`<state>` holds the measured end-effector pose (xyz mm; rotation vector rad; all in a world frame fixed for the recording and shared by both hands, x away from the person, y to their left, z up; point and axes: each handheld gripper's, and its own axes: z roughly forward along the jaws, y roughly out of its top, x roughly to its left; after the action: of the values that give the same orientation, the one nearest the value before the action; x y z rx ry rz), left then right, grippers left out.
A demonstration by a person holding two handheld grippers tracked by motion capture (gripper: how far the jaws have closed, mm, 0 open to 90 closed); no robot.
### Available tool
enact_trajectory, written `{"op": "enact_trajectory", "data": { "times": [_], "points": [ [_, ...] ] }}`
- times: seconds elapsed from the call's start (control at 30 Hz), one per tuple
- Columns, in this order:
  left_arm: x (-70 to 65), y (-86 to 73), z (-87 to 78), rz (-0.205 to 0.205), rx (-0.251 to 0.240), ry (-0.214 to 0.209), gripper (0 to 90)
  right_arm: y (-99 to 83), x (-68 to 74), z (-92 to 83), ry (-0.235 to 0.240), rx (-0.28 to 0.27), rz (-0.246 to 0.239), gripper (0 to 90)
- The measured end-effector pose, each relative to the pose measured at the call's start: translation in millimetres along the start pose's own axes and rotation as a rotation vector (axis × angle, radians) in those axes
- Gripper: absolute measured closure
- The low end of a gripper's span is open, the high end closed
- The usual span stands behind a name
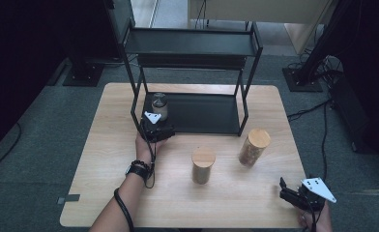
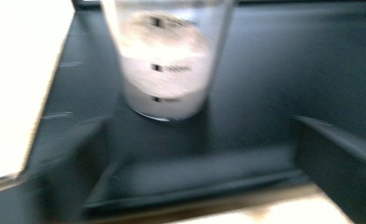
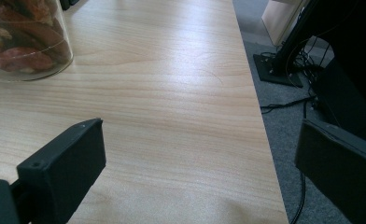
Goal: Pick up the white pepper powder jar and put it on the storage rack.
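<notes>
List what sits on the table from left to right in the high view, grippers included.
Left gripper → dark-lidded jar on the black rack's lower shelf → shorter wooden-lidded jar → taller wooden-lidded jar → right gripper at the table's near right corner.

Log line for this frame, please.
left claw: open, facing jar on rack shelf | right claw: open, empty | two jars on table
</notes>
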<state>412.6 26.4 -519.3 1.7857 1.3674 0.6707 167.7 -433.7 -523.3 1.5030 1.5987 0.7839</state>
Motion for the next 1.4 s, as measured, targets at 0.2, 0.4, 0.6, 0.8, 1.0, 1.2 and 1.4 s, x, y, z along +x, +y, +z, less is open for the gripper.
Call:
{"op": "enact_trajectory", "data": {
  "times": [0.2, 0.4, 0.6, 0.8, 1.0, 1.2, 1.4],
  "points": [
    [0.4, -5.0, -7.4, 0.002, -0.002, -0.015, 0.9, -0.1, 0.3, -0.2, -0.004, -0.001, 0.001, 1.9],
    [2.4, -10.4, -15.3, -0.004, -0.002, -0.04, 0.0, -0.1, 0.6, -0.2, -0.009, -0.001, -0.001, 1.9],
    [6.3, -15.6, -23.3, -0.018, -0.003, -0.047, 0.0, -0.2, 1.2, -0.4, -0.017, -0.001, -0.005, 1.9],
    [11.1, -19.9, -29.7, -0.036, -0.005, -0.058, 0.0, -0.2, 1.4, -0.5, -0.023, -0.002, -0.007, 1.9],
    [14.2, -23.4, -35.6, -0.024, -0.009, -0.061, 0.0, -0.2, 1.8, -0.5, -0.025, -0.002, -0.008, 1.9],
    [15.3, -27.4, -41.9, -0.007, -0.014, -0.059, 0.0, -0.2, 1.9, -0.5, -0.025, -0.002, -0.009, 1.9],
    [18.1, -31.9, -48.8, 0.003, -0.015, -0.058, 0.0, -0.3, 1.9, -0.5, -0.026, -0.003, -0.009, 1.9]
  ]
}}
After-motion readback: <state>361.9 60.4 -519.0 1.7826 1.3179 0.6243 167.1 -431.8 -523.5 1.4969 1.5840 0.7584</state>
